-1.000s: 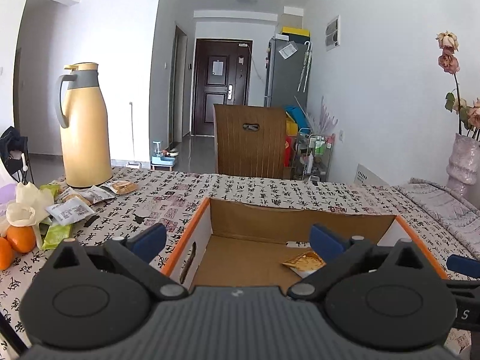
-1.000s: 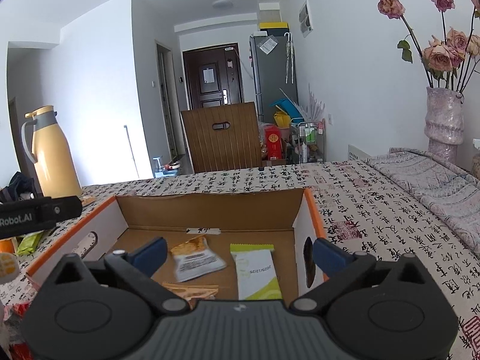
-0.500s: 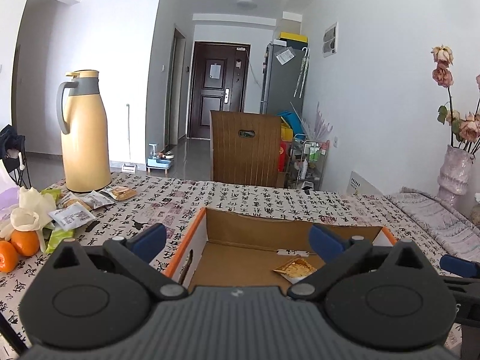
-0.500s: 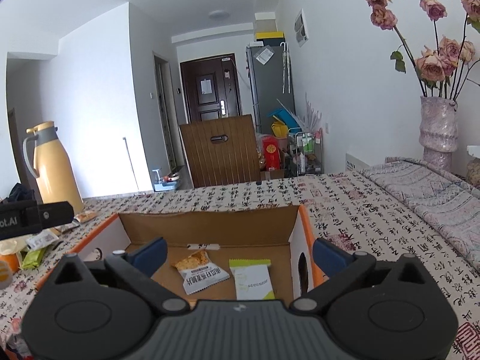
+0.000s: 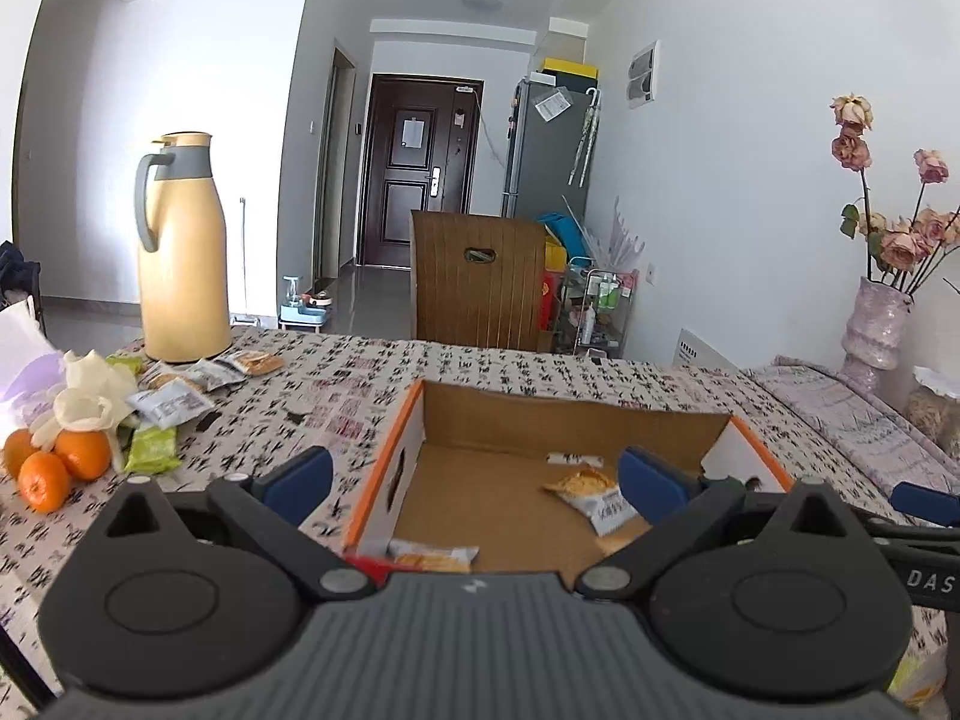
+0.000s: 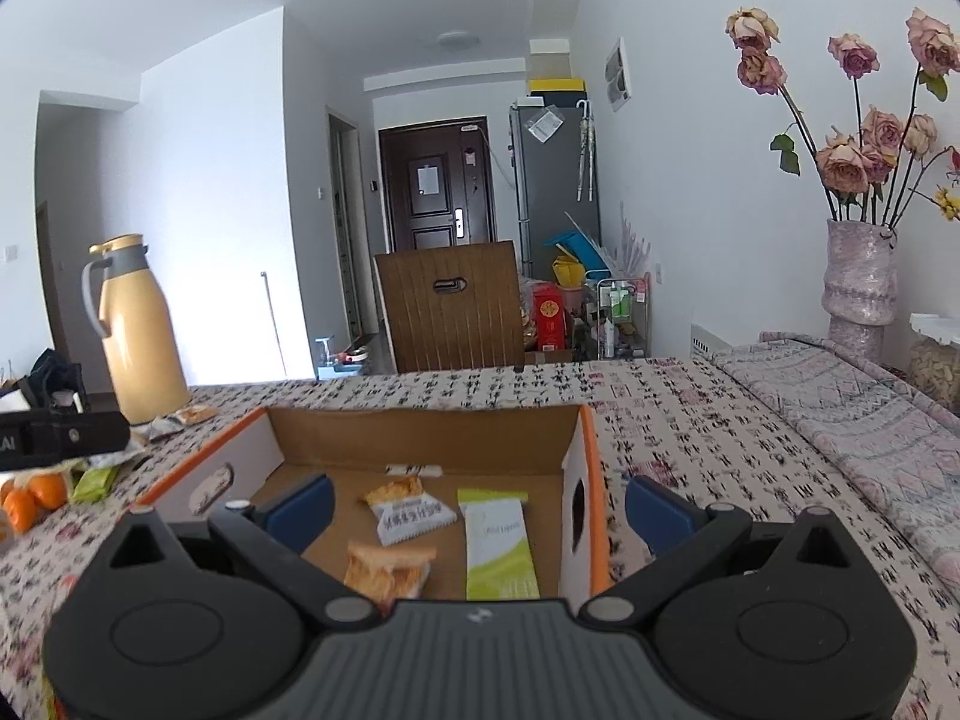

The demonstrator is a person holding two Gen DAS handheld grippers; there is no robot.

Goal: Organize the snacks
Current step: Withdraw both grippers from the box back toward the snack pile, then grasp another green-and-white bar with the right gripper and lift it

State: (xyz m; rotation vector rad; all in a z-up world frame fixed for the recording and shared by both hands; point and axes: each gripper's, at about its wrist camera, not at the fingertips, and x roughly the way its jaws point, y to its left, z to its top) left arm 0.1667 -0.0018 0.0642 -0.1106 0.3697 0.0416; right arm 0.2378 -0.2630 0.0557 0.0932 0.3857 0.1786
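Both grippers hover over the near edge of the cardboard box (image 6: 420, 438), jaws wide open, nothing gripped: left gripper (image 5: 474, 477), right gripper (image 6: 477, 504). Right view shows the box floor best: green packet (image 6: 498, 546) at 12 o'clock near the right wall, white packet (image 6: 408, 513) just left of it, orange cracker packet (image 6: 387, 570) nearest the camera. Left view catches only the white packet (image 5: 594, 498) and a packet at the near wall (image 5: 429, 555); green one not visible there. Left view alone shows the loose snack pile (image 5: 180, 396) at 10 o'clock on the surface (image 5: 336, 384), beside the oranges (image 5: 57, 462) and in front of the yellow jug (image 5: 180, 252). Flower vase (image 6: 858, 288) at 2 o'clock, well apart.
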